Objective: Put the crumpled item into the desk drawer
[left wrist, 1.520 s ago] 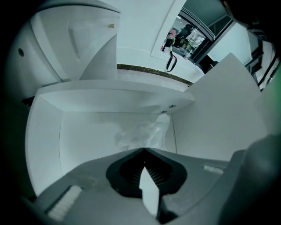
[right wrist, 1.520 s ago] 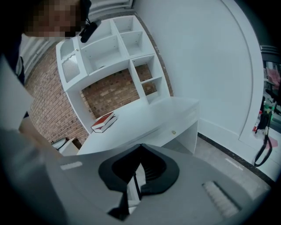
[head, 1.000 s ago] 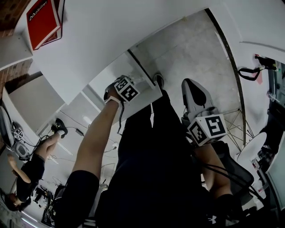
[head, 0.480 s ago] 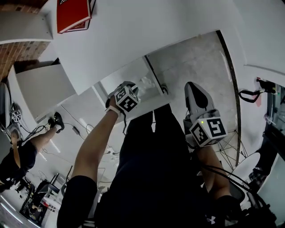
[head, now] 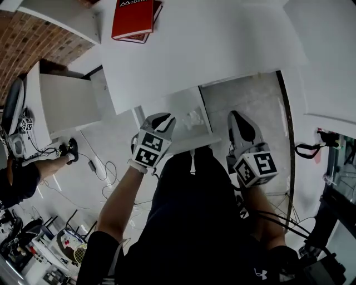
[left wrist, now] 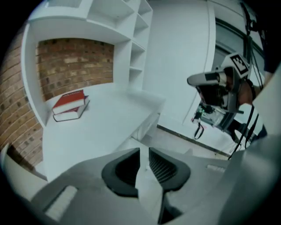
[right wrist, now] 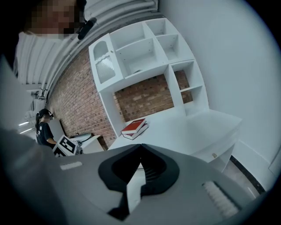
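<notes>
Head view shows the left hand-held gripper empty, jaws slightly apart, the right hand-held gripper closed on nothing.

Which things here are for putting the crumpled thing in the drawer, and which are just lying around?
For the job:
crumpled item
drawer
desk
left gripper

Just lying about:
red books on the desk
cables on the floor
another person off to the left
</notes>
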`<state>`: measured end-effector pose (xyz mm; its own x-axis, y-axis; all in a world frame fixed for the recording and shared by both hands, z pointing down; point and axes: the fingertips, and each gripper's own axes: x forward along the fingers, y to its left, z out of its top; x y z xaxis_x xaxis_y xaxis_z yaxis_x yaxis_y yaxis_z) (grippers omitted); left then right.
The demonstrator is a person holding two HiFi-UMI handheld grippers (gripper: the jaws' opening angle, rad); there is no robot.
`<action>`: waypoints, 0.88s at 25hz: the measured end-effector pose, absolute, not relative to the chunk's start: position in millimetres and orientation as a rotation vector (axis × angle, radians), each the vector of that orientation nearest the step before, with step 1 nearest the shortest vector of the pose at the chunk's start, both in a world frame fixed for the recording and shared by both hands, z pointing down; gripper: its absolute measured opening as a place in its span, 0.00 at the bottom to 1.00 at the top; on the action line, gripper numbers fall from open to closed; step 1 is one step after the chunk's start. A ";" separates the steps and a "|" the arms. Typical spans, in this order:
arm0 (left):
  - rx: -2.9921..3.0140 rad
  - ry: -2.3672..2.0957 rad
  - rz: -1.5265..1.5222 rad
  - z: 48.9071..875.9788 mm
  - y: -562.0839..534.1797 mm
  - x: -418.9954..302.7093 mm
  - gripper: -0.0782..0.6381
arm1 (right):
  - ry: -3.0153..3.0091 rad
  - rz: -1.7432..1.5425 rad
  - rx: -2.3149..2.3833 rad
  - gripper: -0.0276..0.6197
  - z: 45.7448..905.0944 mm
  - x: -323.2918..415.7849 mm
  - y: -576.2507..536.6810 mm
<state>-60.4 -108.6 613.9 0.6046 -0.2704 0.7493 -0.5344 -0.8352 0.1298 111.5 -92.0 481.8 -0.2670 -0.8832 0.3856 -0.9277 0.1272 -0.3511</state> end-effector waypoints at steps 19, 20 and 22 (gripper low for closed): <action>2.722 -1.217 0.378 356.8 -126.9 -105.0 0.16 | -2.556 0.503 1.685 0.05 378.5 42.2 -118.8; 2.710 -1.238 0.311 347.2 -127.2 -104.4 0.16 | -2.568 0.471 1.682 0.05 371.0 41.6 -121.3; 2.700 -1.272 0.230 333.7 -128.2 -103.3 0.14 | -2.597 0.409 1.682 0.05 356.1 40.7 -125.6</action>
<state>-103.3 -128.2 333.7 0.6292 -0.7509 0.2005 -0.7736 -0.6300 0.0682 40.7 -125.6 356.1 -0.4189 -0.8941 0.1587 -0.8996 0.3848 -0.2066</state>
